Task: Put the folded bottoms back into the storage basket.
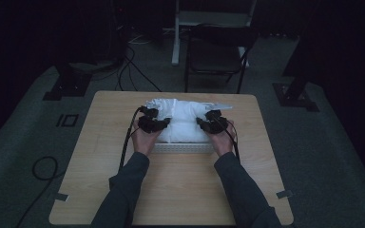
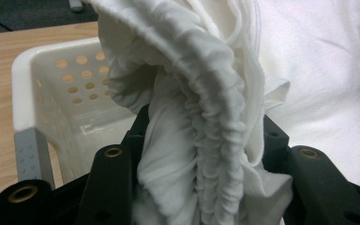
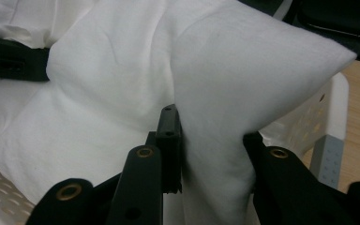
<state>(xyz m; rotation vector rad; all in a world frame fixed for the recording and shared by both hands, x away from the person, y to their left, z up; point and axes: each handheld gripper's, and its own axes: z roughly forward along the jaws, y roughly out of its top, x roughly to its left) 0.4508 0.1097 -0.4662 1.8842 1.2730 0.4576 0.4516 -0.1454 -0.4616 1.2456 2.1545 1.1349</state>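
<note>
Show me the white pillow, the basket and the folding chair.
pillow [image 1: 186, 124], high view, middle of its top.
basket [image 2: 37, 82], left gripper view, perforated white wall near the rim.
chair [image 1: 214, 57], high view, dark seat.

1. Your left gripper's [image 2: 201, 154] pads are buried in the bunched white cloth [image 2: 206, 93].
2. The pillow [image 3: 225, 84] covers most of the white basket [image 3: 330, 112].
3. The dark room's far edges stay unreadable.
</note>
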